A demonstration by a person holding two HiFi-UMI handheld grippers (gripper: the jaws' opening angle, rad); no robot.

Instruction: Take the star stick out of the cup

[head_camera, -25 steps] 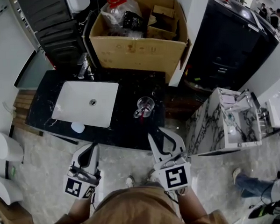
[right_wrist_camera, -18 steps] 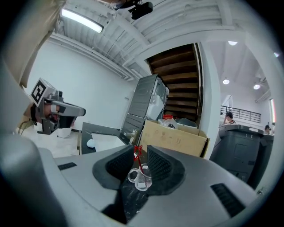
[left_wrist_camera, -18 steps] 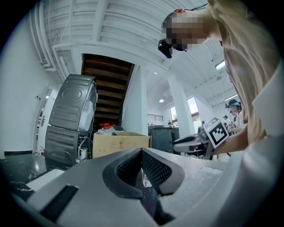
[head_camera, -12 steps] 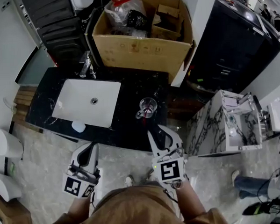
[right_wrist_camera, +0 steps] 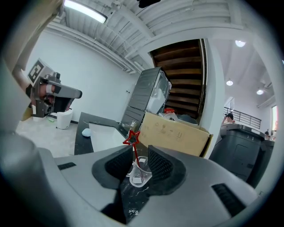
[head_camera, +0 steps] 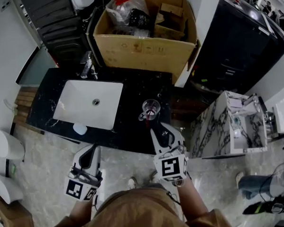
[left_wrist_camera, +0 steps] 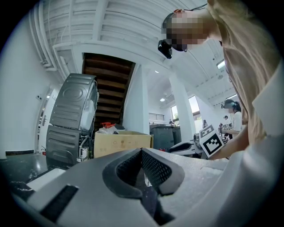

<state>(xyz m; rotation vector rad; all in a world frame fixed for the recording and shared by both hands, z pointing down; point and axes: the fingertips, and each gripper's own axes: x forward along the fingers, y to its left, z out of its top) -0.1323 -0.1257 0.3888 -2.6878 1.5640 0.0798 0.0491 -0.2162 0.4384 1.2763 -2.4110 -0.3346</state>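
The star stick (right_wrist_camera: 132,138) stood in the clear cup (right_wrist_camera: 141,172) on the black table (head_camera: 128,131). It was just ahead of the right tongs (right_wrist_camera: 140,153), whose jaws had just been opening and pressed on nothing. The left tongs (left_wrist_camera: 142,153) were closed together, empty.

Dim overhead view; fisheye edges — sharp

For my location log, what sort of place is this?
Likely a laundry or washroom corner: a white sink set in a black marble counter, a faucet, and a grey washing machine.
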